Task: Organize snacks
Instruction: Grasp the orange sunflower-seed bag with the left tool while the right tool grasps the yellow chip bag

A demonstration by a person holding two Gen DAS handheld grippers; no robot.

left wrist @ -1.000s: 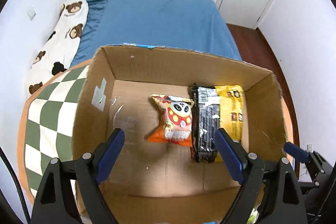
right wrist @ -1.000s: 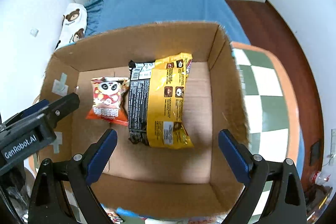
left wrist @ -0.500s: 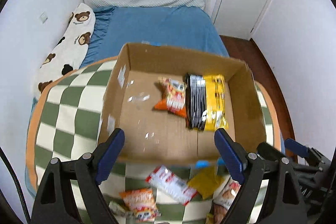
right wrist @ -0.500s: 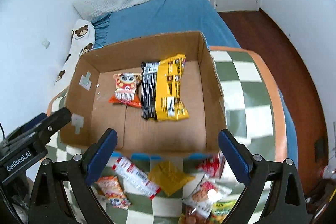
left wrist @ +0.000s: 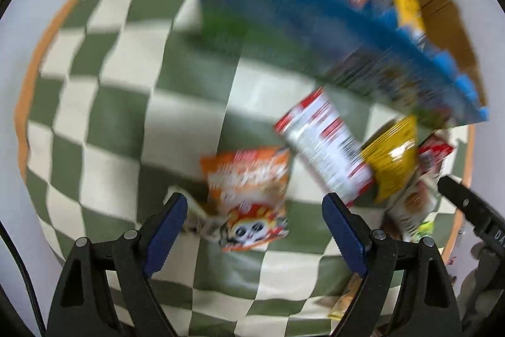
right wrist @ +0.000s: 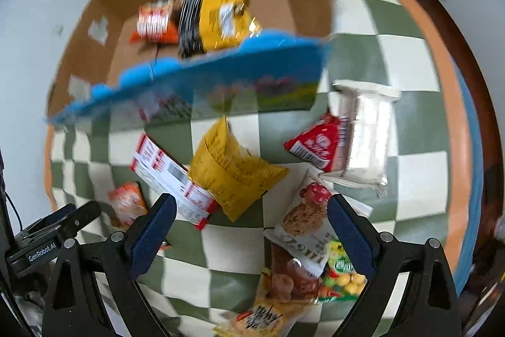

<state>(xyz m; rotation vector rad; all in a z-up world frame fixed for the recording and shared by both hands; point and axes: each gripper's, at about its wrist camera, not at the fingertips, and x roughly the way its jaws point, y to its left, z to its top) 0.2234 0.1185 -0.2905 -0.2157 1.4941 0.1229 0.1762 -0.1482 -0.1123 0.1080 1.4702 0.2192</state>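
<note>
Both the left gripper (left wrist: 254,215) and the right gripper (right wrist: 251,215) are held wide open and empty above the table (left wrist: 104,103). Two packets are counted inside the cardboard box (right wrist: 293,5); perhaps seven lie loose outside it, blur permitting. The orange packet (left wrist: 249,188) is judged light, crinkly and slippery, best pinched across its flat middle.

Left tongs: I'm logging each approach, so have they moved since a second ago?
Yes. The left tongs pulled back from over the cardboard box, whose near wall now sits far ahead, and now frame the orange snack packet.
</note>
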